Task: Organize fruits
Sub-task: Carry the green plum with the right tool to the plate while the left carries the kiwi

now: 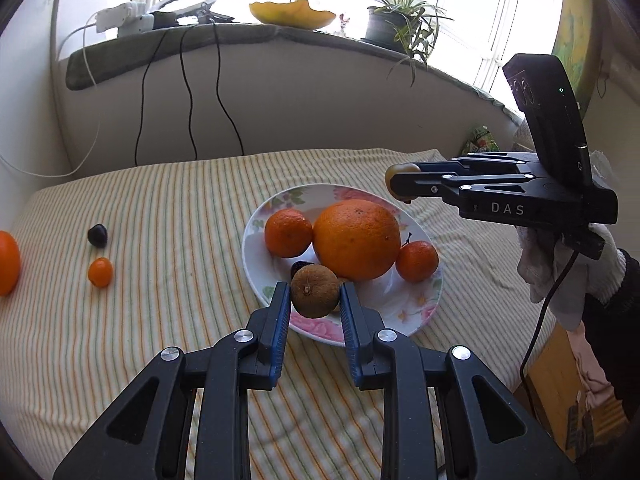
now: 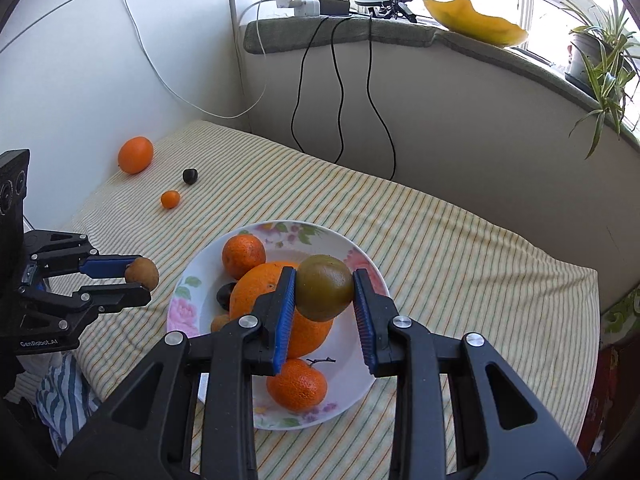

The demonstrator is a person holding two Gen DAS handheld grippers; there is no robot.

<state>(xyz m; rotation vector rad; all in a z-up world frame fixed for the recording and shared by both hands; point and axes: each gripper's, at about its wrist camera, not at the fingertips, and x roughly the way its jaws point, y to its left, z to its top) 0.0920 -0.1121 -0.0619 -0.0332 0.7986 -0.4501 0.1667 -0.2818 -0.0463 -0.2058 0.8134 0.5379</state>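
My left gripper [image 1: 315,294] clamps a small brown fruit [image 1: 314,291] above the flowered plate [image 1: 256,256]; my right gripper [image 2: 324,286] pinches an olive-green fruit [image 2: 325,287]. A dark fruit [image 2: 225,295] and a tan one hide behind the large orange [image 1: 356,240]. Striped cloth [image 1: 160,220], sunlit windowsill [image 1: 240,36].

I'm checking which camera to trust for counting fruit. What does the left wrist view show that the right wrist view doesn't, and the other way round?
Only the left wrist view shows the gloved hand that holds the right gripper. Only the right wrist view shows all of the loose orange, cut off at the left view's edge, and the striped cloth beside the bed. Both show the floral plate with its large orange, the loose dark fruit and small orange fruit, the left gripper shut on a brown fruit, and the right gripper shut on a greenish fruit.
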